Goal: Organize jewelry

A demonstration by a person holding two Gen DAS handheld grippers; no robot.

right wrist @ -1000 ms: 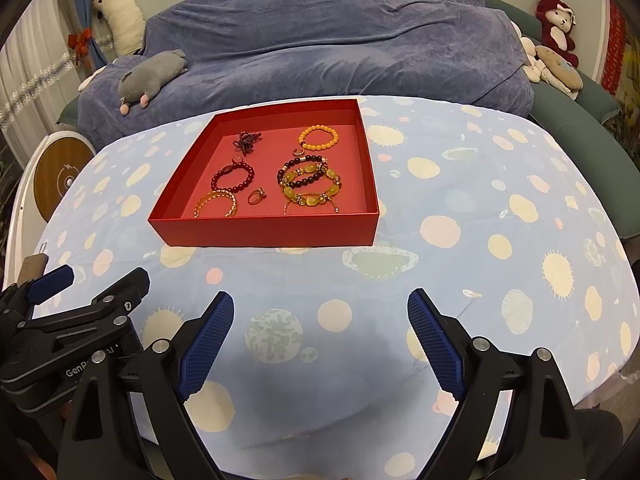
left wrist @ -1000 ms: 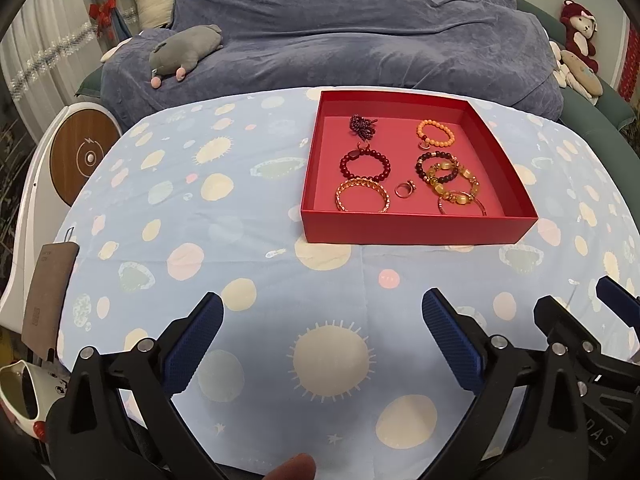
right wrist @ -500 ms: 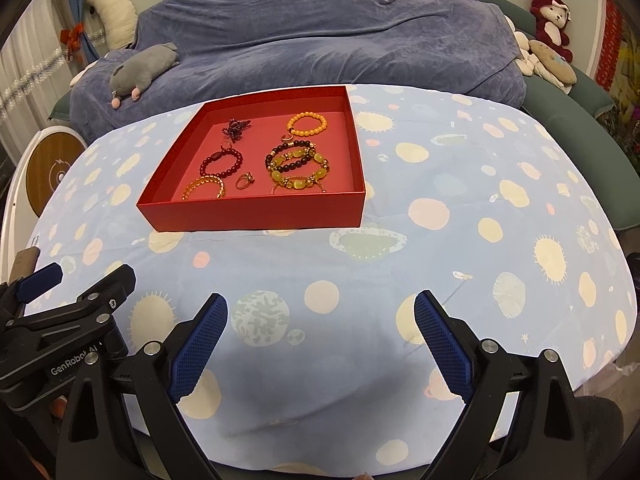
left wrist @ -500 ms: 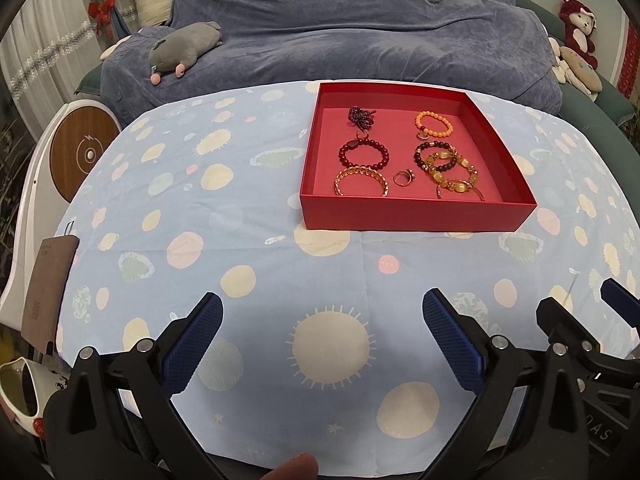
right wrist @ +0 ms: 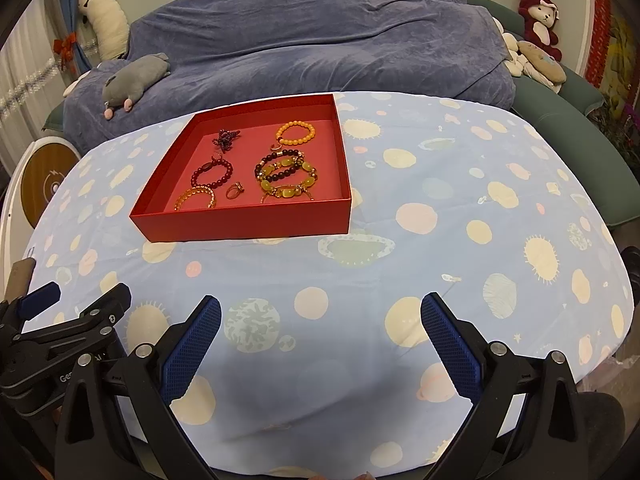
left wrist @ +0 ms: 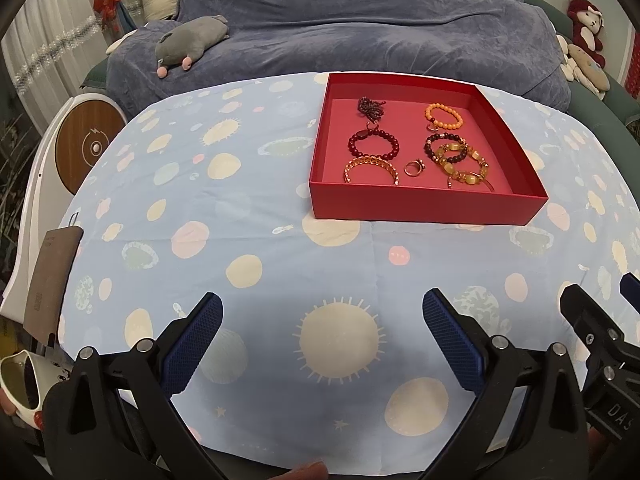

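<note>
A red tray (left wrist: 424, 209) (right wrist: 248, 224) sits on the far middle of the table. It holds several pieces: an orange bead bracelet (left wrist: 443, 115) (right wrist: 296, 133), a dark red bead bracelet (left wrist: 373, 144) (right wrist: 211, 172), a gold bangle (left wrist: 371, 168), a ring (left wrist: 413, 168) (right wrist: 235, 189), yellow and dark bead bracelets (left wrist: 460, 158) (right wrist: 286, 176) and a dark tangled chain (left wrist: 370, 106) (right wrist: 226, 137). My left gripper (left wrist: 322, 332) is open and empty, at the near edge. My right gripper (right wrist: 320, 332) is open and empty, beside it.
The round table has a blue cloth with planets (left wrist: 248, 216) (right wrist: 460, 208). Behind it is a sofa under a blue-grey cover (left wrist: 360, 24) with a grey plush (left wrist: 188, 44) and more plush toys (right wrist: 536, 28). A white device with a wooden disc (left wrist: 86, 144) stands at the left.
Both grippers have drawn back and up from the tray, which now looks smaller and farther. Both stay open and empty. The jewelry has not moved.
</note>
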